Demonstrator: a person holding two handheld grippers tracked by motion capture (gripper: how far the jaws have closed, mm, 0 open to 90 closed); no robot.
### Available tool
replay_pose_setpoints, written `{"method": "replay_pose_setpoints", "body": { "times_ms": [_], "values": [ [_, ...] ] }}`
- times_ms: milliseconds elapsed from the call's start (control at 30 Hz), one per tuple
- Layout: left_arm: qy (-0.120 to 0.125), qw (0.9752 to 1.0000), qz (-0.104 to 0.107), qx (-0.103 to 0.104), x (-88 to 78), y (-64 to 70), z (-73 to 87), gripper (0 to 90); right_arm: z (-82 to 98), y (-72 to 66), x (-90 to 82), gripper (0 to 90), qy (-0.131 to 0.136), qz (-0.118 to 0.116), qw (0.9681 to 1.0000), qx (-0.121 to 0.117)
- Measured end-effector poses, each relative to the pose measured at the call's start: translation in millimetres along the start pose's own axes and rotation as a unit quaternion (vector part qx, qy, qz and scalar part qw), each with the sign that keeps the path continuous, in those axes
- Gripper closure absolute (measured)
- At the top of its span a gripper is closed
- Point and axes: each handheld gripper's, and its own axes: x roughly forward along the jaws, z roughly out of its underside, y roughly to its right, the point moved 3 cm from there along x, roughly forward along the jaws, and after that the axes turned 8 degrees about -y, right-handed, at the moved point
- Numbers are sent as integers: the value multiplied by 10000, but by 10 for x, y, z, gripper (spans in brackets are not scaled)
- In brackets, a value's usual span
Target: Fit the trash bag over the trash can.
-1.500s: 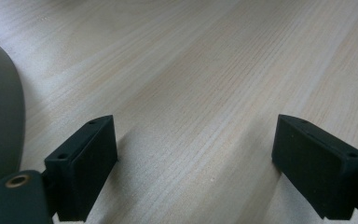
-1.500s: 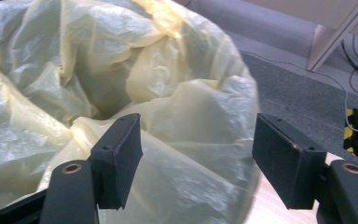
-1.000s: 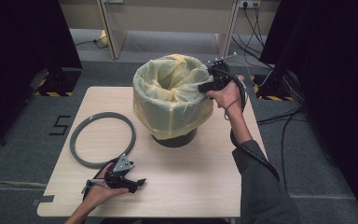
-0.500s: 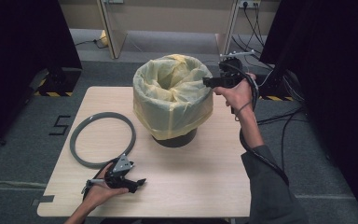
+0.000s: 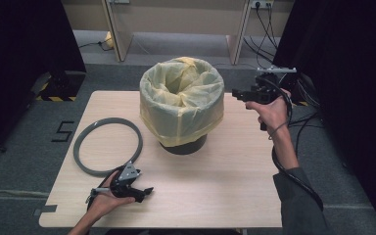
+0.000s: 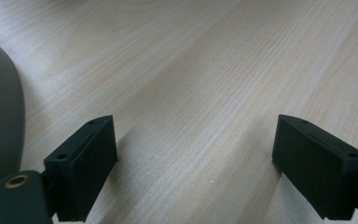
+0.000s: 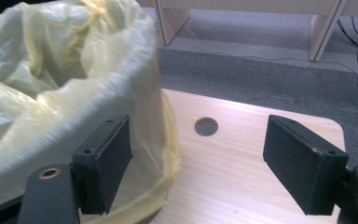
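Bin (image 5: 182, 105) is sitting in the middle of the table (image 5: 225, 181), a dark tub with a yellow bag (image 5: 181, 93) pulled over its rim and hanging down its sides. The right gripper (image 5: 236, 93) is hanging in the air just to the right of the bin, level with the rim and pointing at it, but it is not touching the bag. Its jaws have just been opening, and they are standing wide apart with nothing between them. In the right gripper view, the bag (image 7: 51, 93) is bulging up close on the left, one pad is showing in front of it, and a small round hole (image 7: 206, 126) in the table is lying past the gap. The left gripper (image 5: 146, 192) is resting on the table near the front edge, held in the person's left hand (image 5: 105, 198). Its jaws are also standing wide apart, and in the left gripper view bare wood (image 6: 200, 107) is lying between them. A grey ring (image 5: 108, 146) is lying flat on the table to the left of the bin, just beside the left gripper, and its edge (image 6: 2, 121) is showing at the side of the left gripper view.
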Motion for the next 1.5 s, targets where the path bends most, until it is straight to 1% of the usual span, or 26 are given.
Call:
{"method": "replay_pose_setpoints", "body": {
  "times_ms": [200, 400, 567, 667, 767, 867, 933, 1000, 1100, 1200, 1500],
  "values": [
    [-1, 10000, 3, -1, 0, 0, -1, 124, 216, 126, 1, 226, 86, -17, 9999, 97],
    [-3, 10000, -4, -1, 1, 0, -1, 123, 411, 173, 23, 226, 146, -70, 9998, 121],
    [-1, 10000, -8, -5, 2, 0, -2, 122, 582, 190, 79, 227, 117, -5, 9999, 76],
    [-7, 10000, -8, -4, 2, -1, -2, 123, 699, 196, 118, 225, 141, -43, 9998, 92],
    [-7, 10000, -9, -5, 2, -1, -2, 123, 794, 194, 141, 193, 120, -27, 9999, 92],
    [-7, 10000, -7, -6, 2, -1, -2, 123, 922, 191, 173, 193, 96, -28, 9999, 23],
    [-7, 10000, -8, -5, 2, -1, -2, 122, 1009, 208, 193, 184, 85, 35, 10000, -33],
    [-8, 10000, -8, -4, 2, -1, -2, 122, 1108, 231, 202, 175, 87, 85, 9999, -40],
    [-8, 10000, -8, -6, 3, -2, -3, 122, 1236, 244, 200, 169, 121, 98, 9999, -35],
    [-9, 10000, -8, -5, 3, -2, -3, 122, 1385, 239, 206, 161, 79, 134, 9998, -85],
    [-9, 10000, -14, -8, 10, -5, -11, 116, 1803, 191, 242, 160, -18, -77, 10000, 14]
  ]
}}
